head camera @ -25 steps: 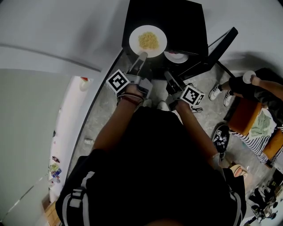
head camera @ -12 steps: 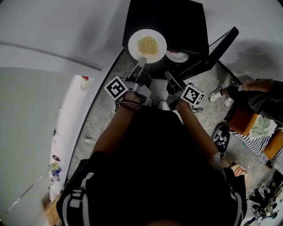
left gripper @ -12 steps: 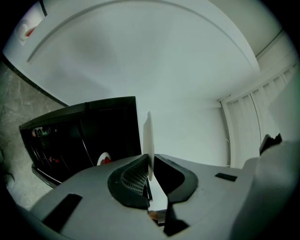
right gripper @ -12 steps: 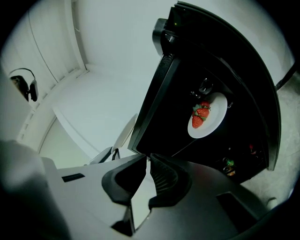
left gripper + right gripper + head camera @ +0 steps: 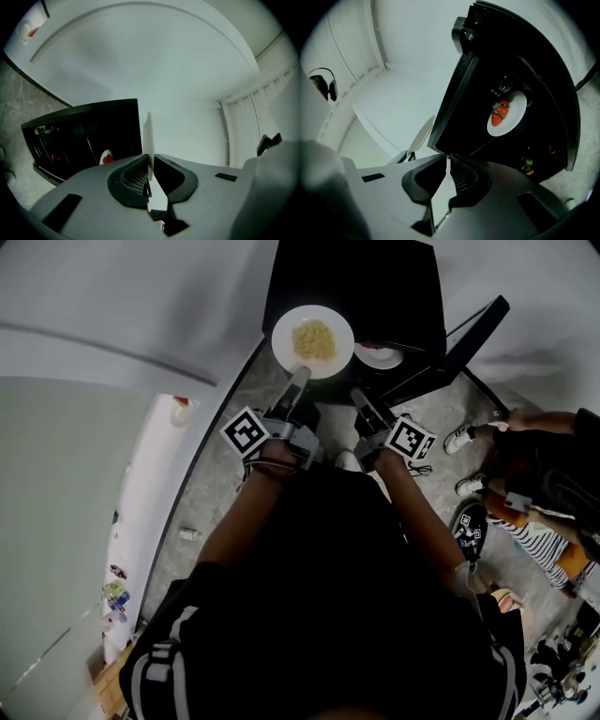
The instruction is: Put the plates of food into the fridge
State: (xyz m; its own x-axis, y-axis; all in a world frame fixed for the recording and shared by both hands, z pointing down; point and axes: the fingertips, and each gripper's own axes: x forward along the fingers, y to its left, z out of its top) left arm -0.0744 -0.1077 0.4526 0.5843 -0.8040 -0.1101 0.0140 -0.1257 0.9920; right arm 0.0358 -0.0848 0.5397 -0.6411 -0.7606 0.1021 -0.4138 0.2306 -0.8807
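A white plate of yellow noodles (image 5: pixel 313 340) is held out level at the mouth of the open black fridge (image 5: pixel 394 287). My left gripper (image 5: pixel 300 371) is shut on its near rim. In the left gripper view the plate (image 5: pixel 148 136) shows edge-on, clamped between the jaws of the left gripper (image 5: pixel 149 164). My right gripper (image 5: pixel 359 397) hovers just right of it, jaws together with nothing in them. A second white plate with strawberries (image 5: pixel 506 114) sits on a shelf inside the fridge. In the head view this strawberry plate (image 5: pixel 380 356) lies right of the noodle plate.
The fridge door (image 5: pixel 469 338) stands swung open to the right. A person (image 5: pixel 544 456) is at the right by an orange stool (image 5: pixel 520 488). A white counter with a bottle (image 5: pixel 180 411) runs along the left. Grey stone floor lies below.
The noodle plate and both grippers have barely shifted before the fridge. The person at the right has moved and leaned over.
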